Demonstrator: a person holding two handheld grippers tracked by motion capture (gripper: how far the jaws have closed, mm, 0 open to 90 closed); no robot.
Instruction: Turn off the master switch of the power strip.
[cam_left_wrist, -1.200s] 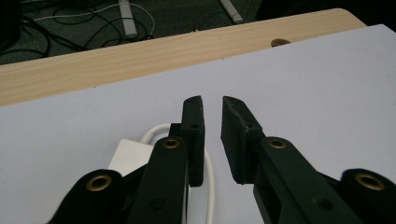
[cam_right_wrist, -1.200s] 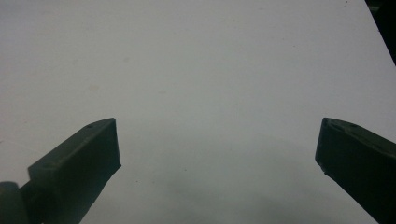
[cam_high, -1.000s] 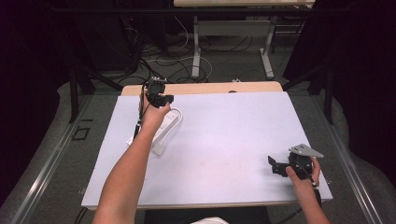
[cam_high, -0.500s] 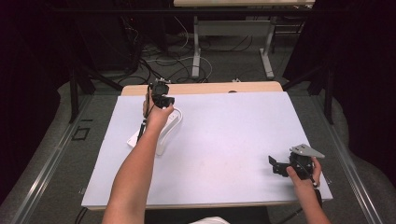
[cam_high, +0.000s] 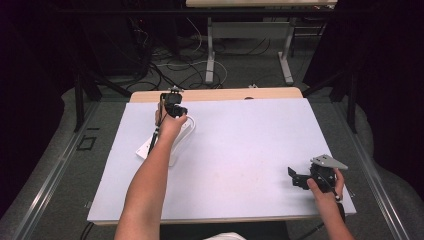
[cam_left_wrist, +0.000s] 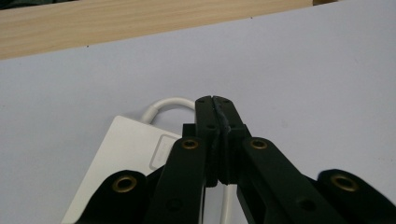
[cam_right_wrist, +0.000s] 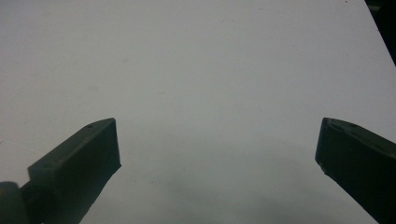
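A wide table (cam_high: 240, 165) with a smooth, matte, pale lavender-white sheet over it is taking up most of the high view; a strip of light wood grain is showing along its far edge. The person's bare left forearm is reaching far across it toward the far left corner.

Lying there is a flat white power adapter (cam_left_wrist: 126, 154), a smooth plastic slab with rounded corners and a shallow rectangular recess on top. A glossy white cable (cam_left_wrist: 170, 103) is curving out of its far end in a tight loop.

The left gripper (cam_left_wrist: 213, 100), made of black matte bars with brass-ringed pivots, is hovering just above the adapter's far end, its jaws pressed together with nothing visibly between them, the tips sitting right beside the cable loop.

The right gripper (cam_high: 298, 178) is resting near the table's near right corner, well apart from the adapter, its jaws spread wide over bare surface.
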